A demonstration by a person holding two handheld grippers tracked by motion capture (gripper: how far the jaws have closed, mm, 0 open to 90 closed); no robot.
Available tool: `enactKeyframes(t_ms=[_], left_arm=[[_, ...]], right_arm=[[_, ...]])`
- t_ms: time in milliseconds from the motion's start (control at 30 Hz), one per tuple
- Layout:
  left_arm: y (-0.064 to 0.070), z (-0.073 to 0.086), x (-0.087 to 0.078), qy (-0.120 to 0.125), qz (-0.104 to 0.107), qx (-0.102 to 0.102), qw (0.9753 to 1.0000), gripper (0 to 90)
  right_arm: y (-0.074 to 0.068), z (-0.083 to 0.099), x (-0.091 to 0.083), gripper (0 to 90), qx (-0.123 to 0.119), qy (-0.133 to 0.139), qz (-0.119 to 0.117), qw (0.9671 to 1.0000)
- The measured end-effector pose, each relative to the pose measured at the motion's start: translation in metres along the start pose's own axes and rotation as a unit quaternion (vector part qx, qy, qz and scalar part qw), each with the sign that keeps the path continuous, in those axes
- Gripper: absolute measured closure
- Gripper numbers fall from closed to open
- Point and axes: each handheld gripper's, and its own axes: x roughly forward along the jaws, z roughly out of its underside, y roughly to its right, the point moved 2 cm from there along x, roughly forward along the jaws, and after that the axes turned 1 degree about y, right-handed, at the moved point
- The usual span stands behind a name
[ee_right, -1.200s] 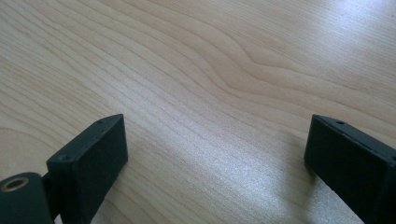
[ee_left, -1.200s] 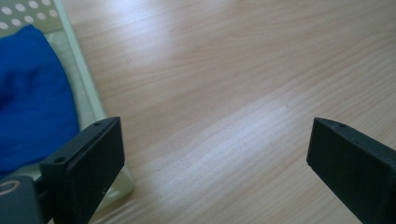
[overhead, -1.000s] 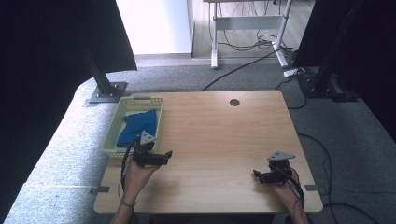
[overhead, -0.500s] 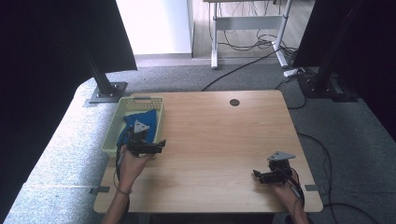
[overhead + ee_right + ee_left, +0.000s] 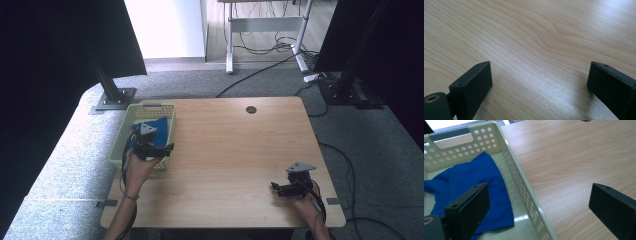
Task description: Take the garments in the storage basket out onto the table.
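A crumpled blue cloth [image 5: 466, 185] lies loose inside the pale perforated basket [image 5: 524, 182] at the table's left edge.

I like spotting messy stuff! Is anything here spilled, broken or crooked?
Nothing looks spilled or broken. The blue cloth lies crumpled, not folded, inside the pale yellow perforated plastic basket at the left edge of the light wooden table. The left gripper hovers open astride the basket's side wall; the right gripper is open over bare wood.

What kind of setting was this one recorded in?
Probably a lab or a recording workspace, not a home. A bare wooden table stands on grey carpet, dark screens on metal stands flank it, and loose cables run under a desk frame behind. A perforated basket holds a blue cloth.
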Motion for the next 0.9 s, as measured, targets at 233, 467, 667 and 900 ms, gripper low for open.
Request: enactKeyframes(t_ms=[233, 467, 667, 900], left_arm=[[-0.010, -0.006, 0.006, 0.004, -0.003, -0.002, 1.0000, 3.2], [-0.021, -0.011, 0.015, -0.003, -0.015, -0.001, 0.9999, 2.7], [-0.032, -0.015, 0.025, -0.004, -0.024, -0.007, 0.9997, 2.3], [-0.043, -0.015, 0.037, -0.013, -0.032, -0.018, 0.9993, 2.1]], right_arm=[[0.000, 0.000, 0.000, 5.7, 0.001, -0.001, 0.000, 1.0000], [0.000, 0.000, 0.000, 5.7, 0.000, 0.000, 0.000, 1.0000], [0.000, 0.000, 0.000, 5.7, 0.000, 0.000, 0.000, 1.0000], [0.000, 0.000, 0.000, 5.7, 0.000, 0.000, 0.000, 1.0000]])
